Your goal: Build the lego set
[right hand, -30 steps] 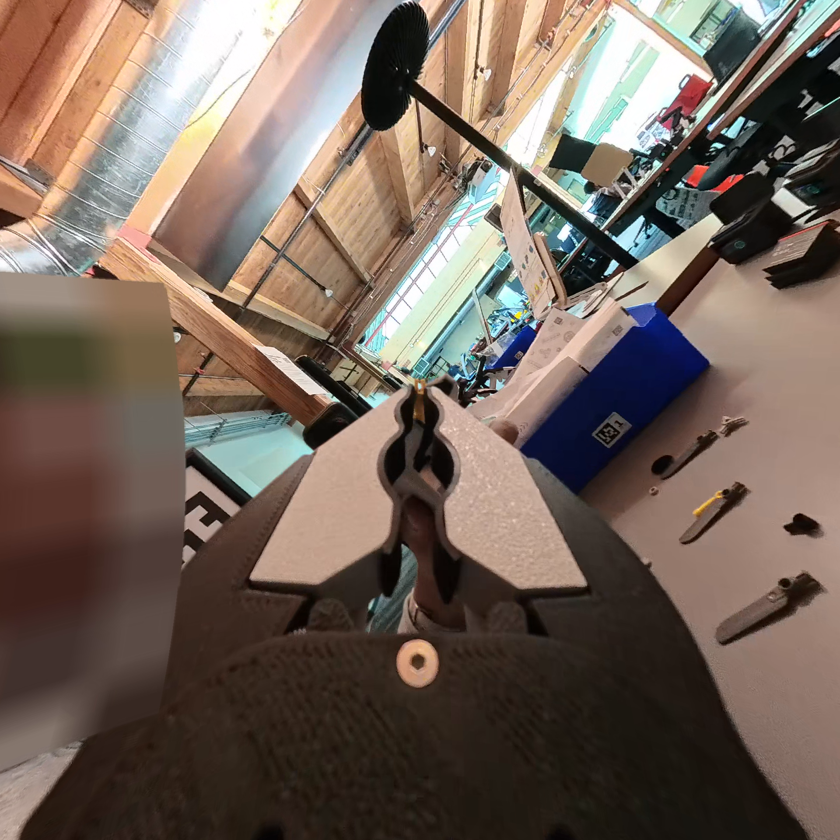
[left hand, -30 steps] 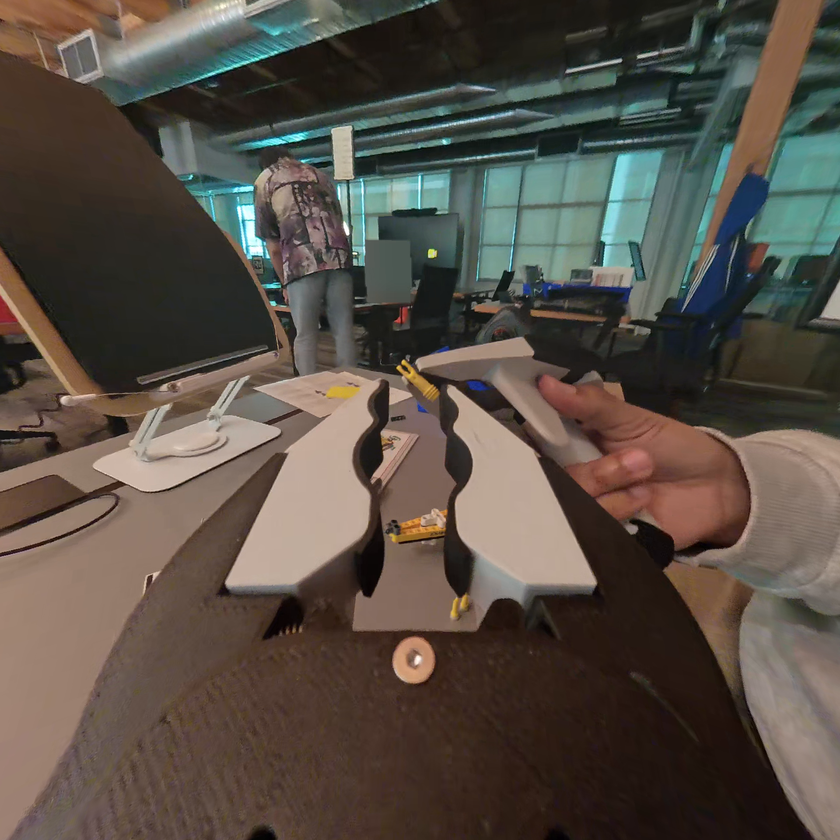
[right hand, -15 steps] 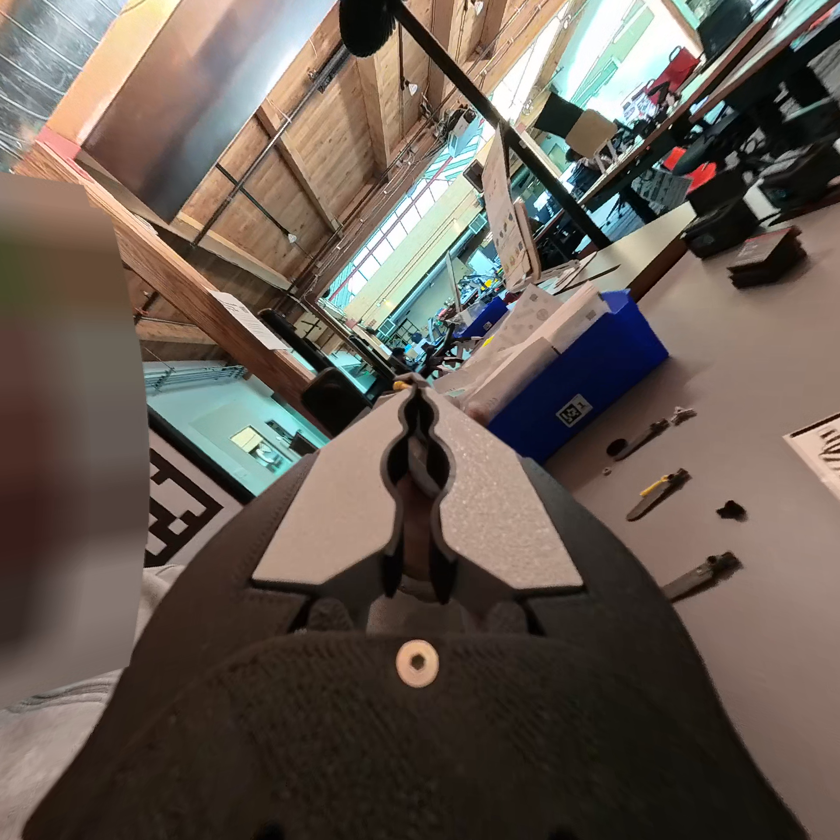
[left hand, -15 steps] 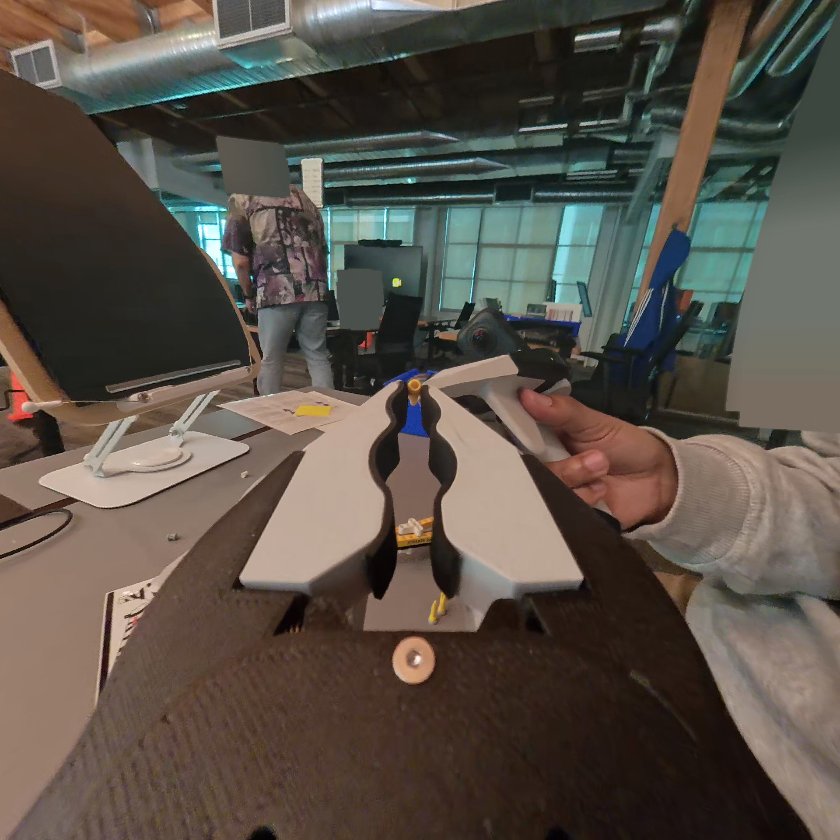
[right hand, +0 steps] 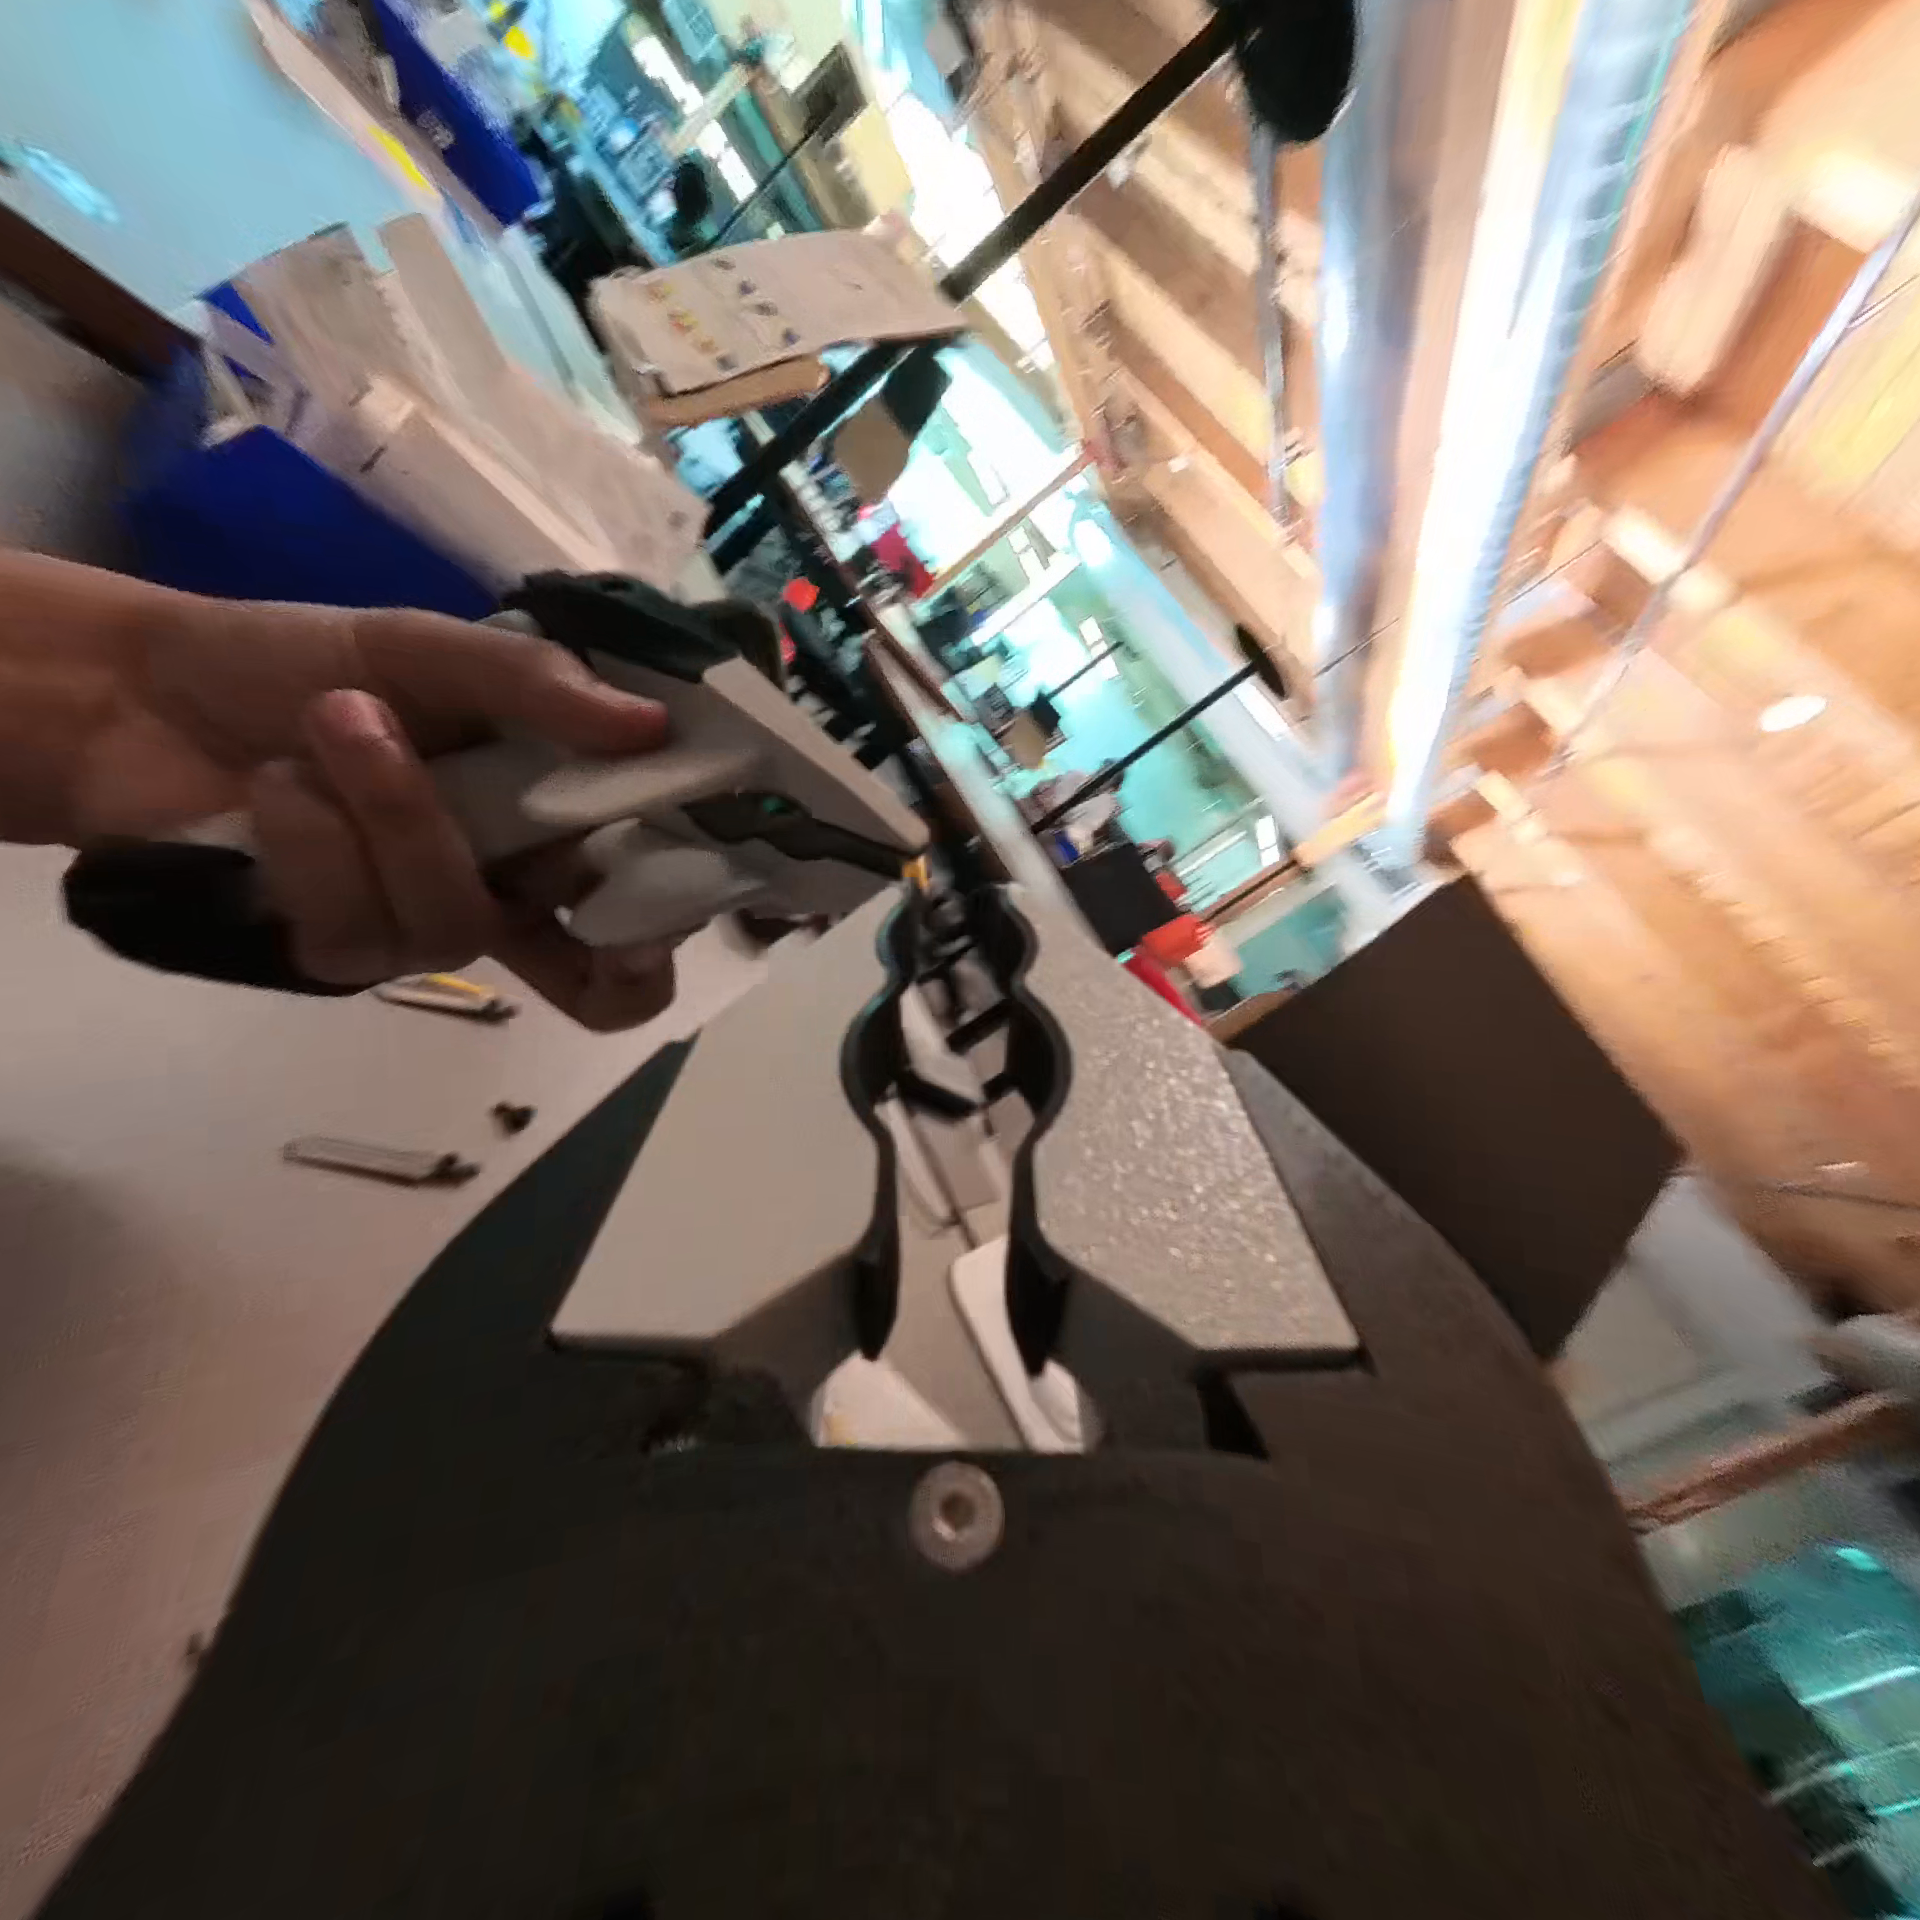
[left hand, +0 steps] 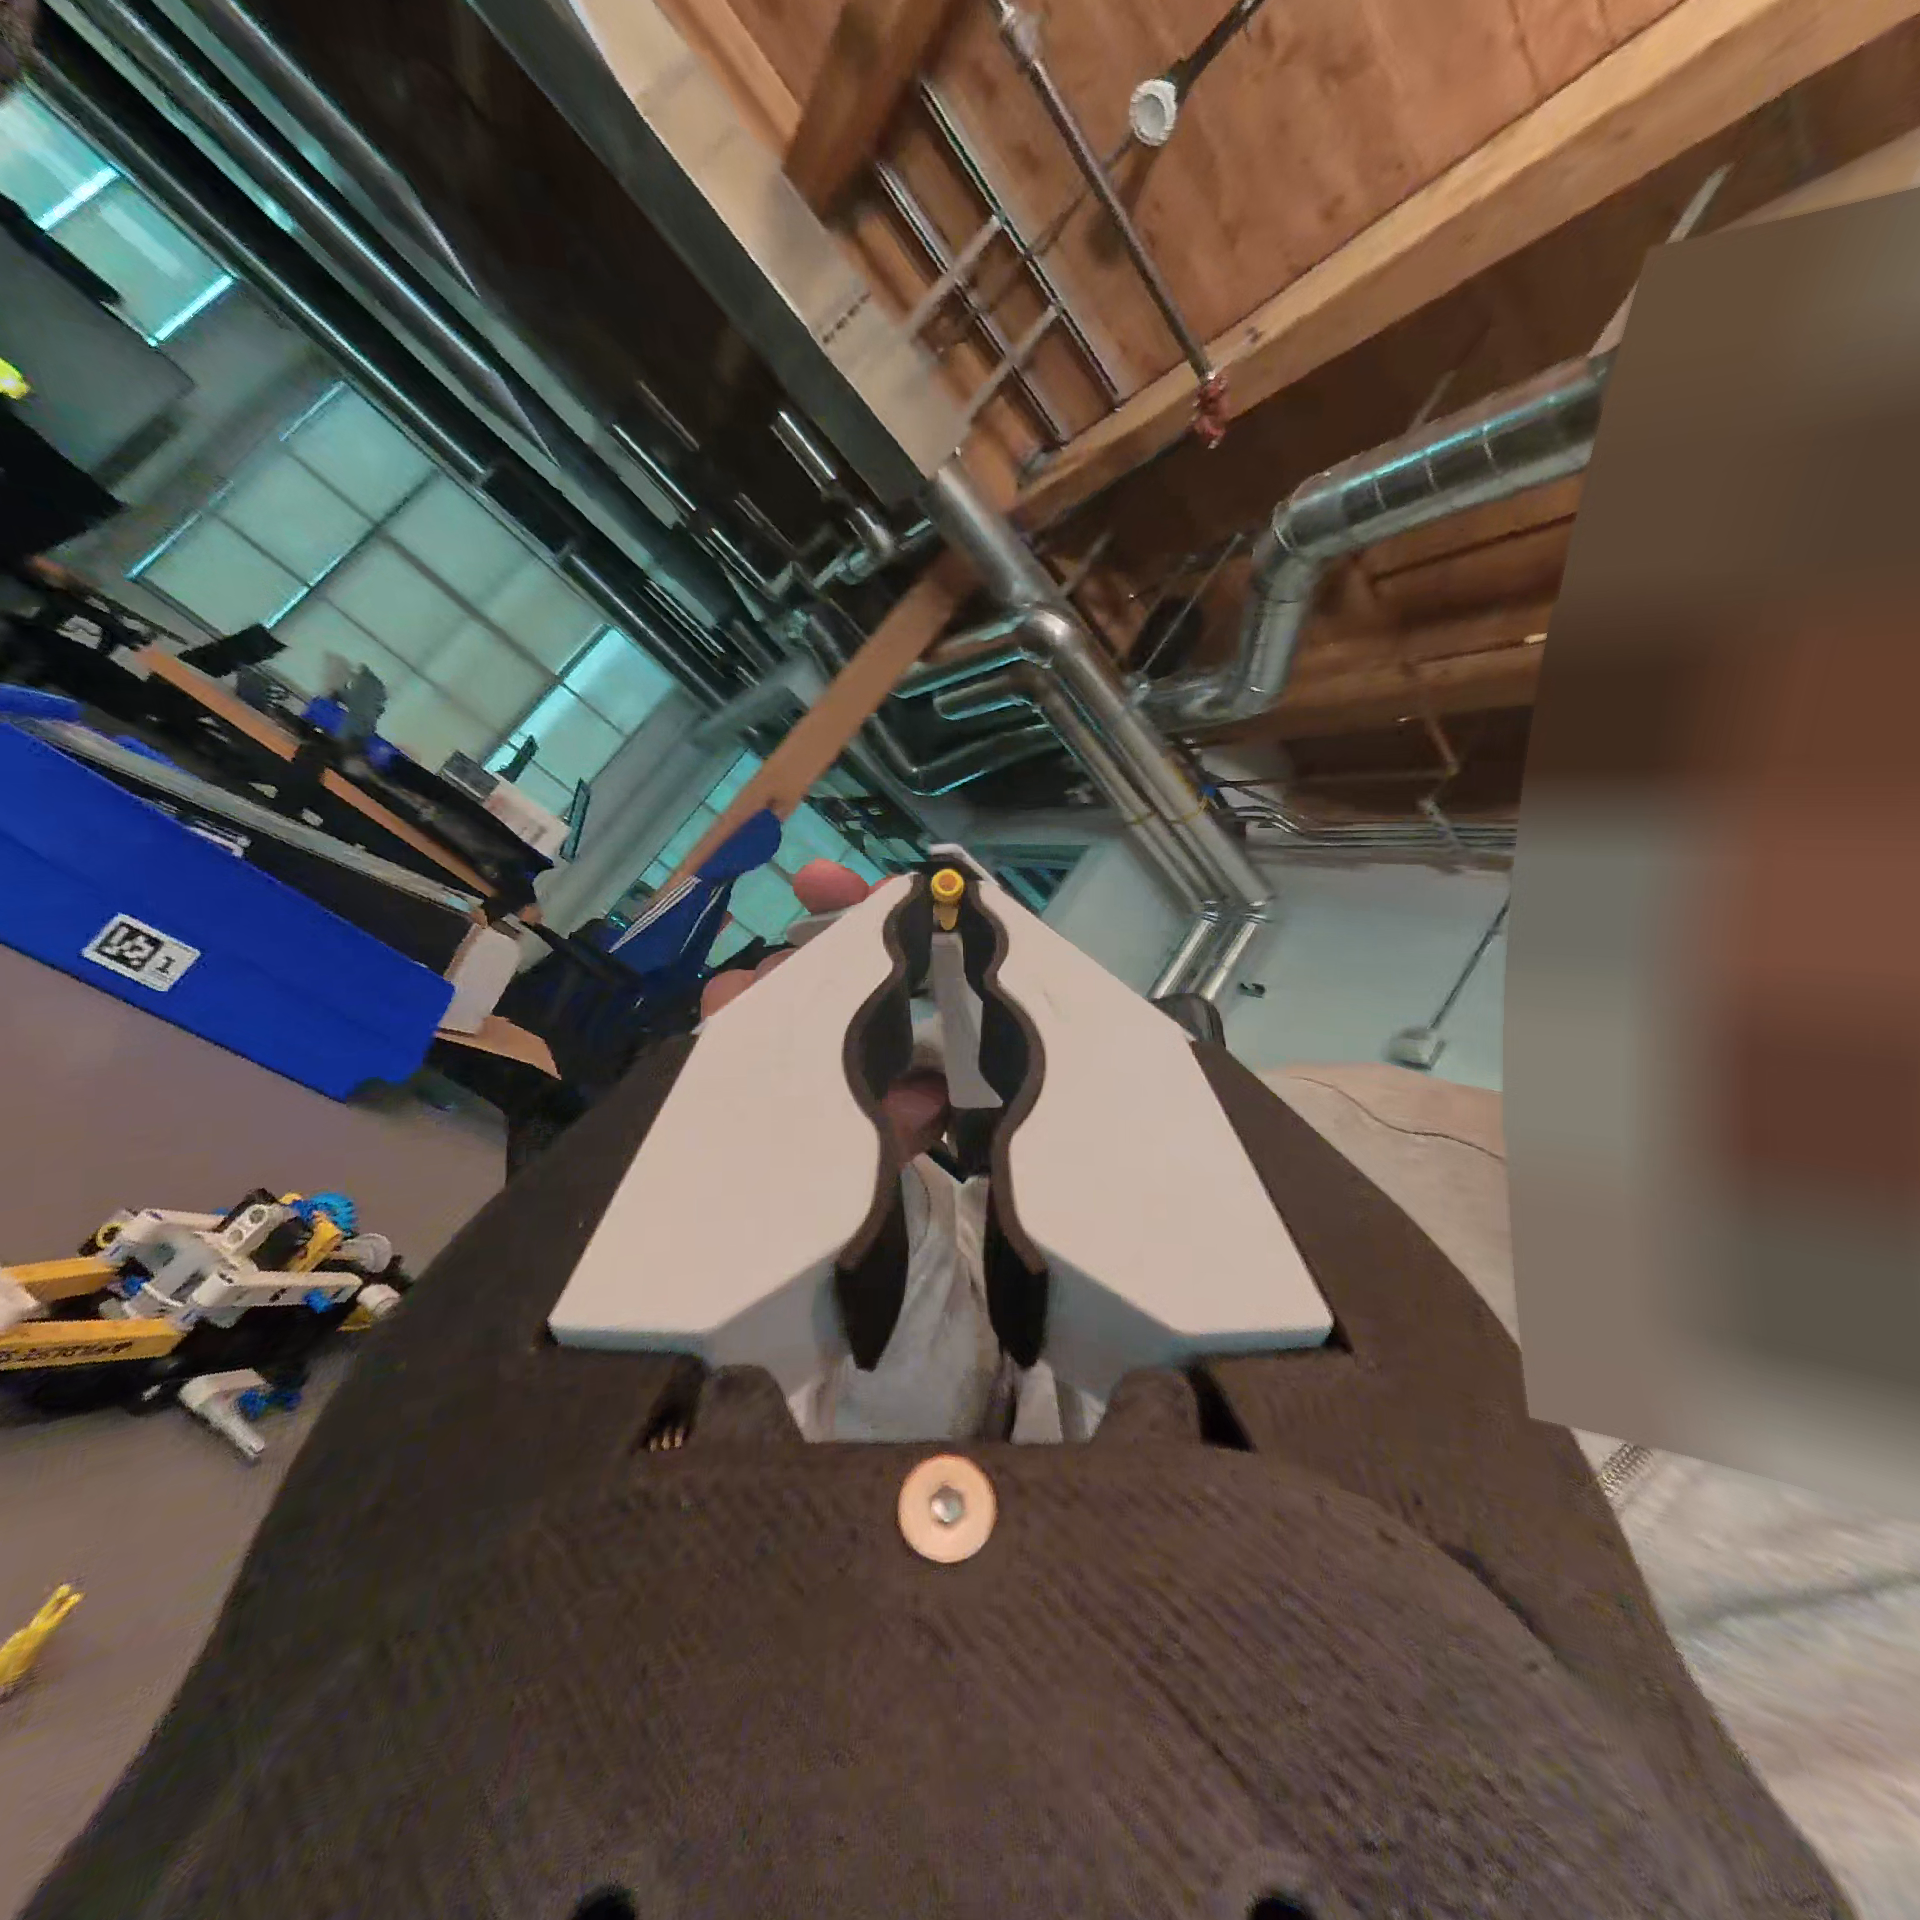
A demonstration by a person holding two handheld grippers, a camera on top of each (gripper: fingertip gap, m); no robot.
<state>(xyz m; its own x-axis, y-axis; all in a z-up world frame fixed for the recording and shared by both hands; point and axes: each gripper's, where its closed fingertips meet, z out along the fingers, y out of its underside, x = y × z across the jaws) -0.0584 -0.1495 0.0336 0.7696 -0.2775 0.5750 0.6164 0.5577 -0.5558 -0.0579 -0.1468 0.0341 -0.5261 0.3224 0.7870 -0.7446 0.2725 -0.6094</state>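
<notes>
A small yellow pin (left hand: 945, 886) sits between the tips of my left gripper (left hand: 945, 904), which is shut on it and held up in the air. My right gripper's grey finger (left hand: 966, 1029) shows just behind, through the left jaws. In the right wrist view, a hand (right hand: 343, 790) brings the left gripper (right hand: 904, 862) in from the left with the pin (right hand: 916, 871) at its tip, right against the tips of my right gripper (right hand: 948, 914), whose jaws stand a little apart. A part-built yellow, white and black lego model (left hand: 187, 1299) lies on the grey table (left hand: 156, 1122).
A blue bin (left hand: 208, 935) stands at the back of the table and also shows, blurred, in the right wrist view (right hand: 270, 520). Loose pieces lie on the table: a grey beam (right hand: 379, 1161), a small black piece (right hand: 509, 1115), a yellow piece (left hand: 31, 1642). A dark box (right hand: 1455, 1101) is at right. The grippers are tip to tip, or close to it. Both grippers' tips are roughly 30 centimeters from the small black piece (right hand: 509, 1115).
My left gripper closed on the yellow pin that the right gripper held up. Both grippers swung and tilted sharply. The right jaws have parted slightly.
</notes>
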